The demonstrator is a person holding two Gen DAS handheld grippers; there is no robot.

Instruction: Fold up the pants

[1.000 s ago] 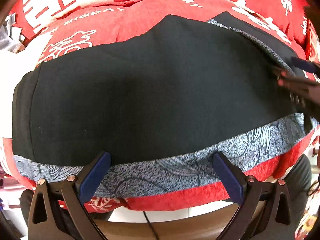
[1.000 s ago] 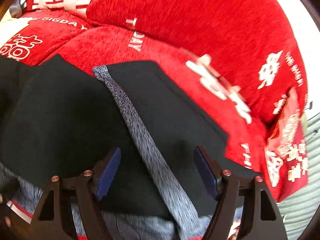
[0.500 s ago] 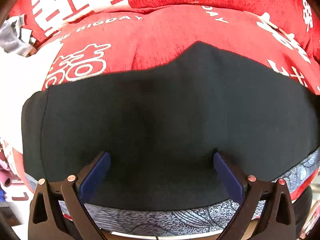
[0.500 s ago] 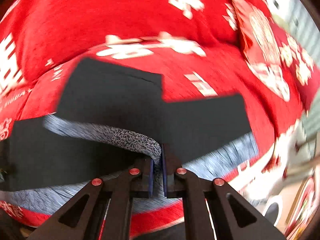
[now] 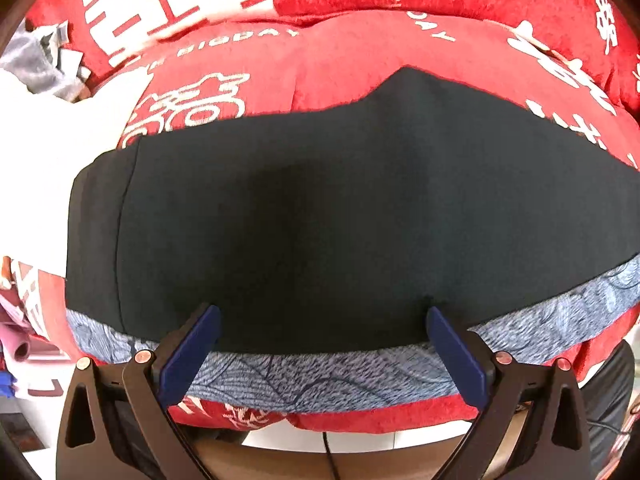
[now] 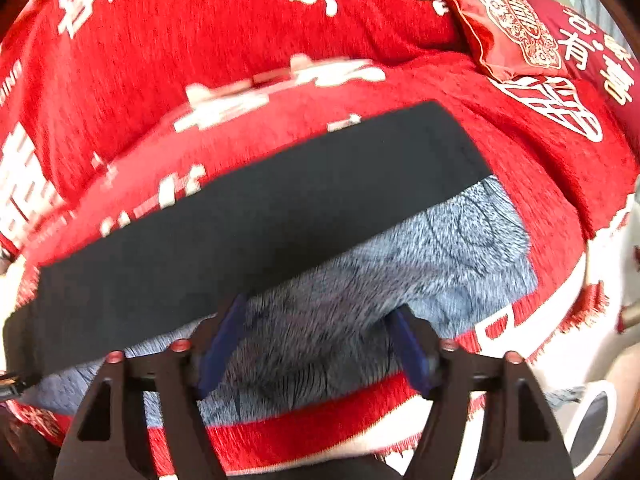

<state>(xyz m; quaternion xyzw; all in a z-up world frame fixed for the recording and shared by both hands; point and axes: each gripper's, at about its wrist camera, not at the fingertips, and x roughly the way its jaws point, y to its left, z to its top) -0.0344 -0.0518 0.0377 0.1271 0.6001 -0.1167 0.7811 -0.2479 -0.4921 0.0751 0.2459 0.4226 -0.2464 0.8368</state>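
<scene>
Left wrist view, nearest first: my left gripper (image 5: 320, 336) has its two blue fingers (image 5: 188, 354) spread wide and gripping nothing, their tips at the near edge of the black pants (image 5: 320, 220). One pair of pants, lying flat as a broad dark panel across the middle of the frame. Under its near edge runs one grey-blue patterned cloth (image 5: 320, 372), showing as a band along the bottom. Both rest on the red sofa cover (image 5: 328, 60) with white lettering, which fills the top of the frame.

From the right wrist view, my right gripper (image 6: 316, 340) is likewise wide open and empty, low in the frame over the patterned cloth (image 6: 440, 248). The pants (image 6: 260, 216) run as a long dark strip from lower left to upper right. Beyond, at upper right, sits one red cushion (image 6: 516, 24) with gold embroidery.

I judge the fabric light, soft and limp, so it should sag and slide rather than hold a crease. I would pinch it at a hem or corner, one edge per gripper, and lift both ends evenly.
</scene>
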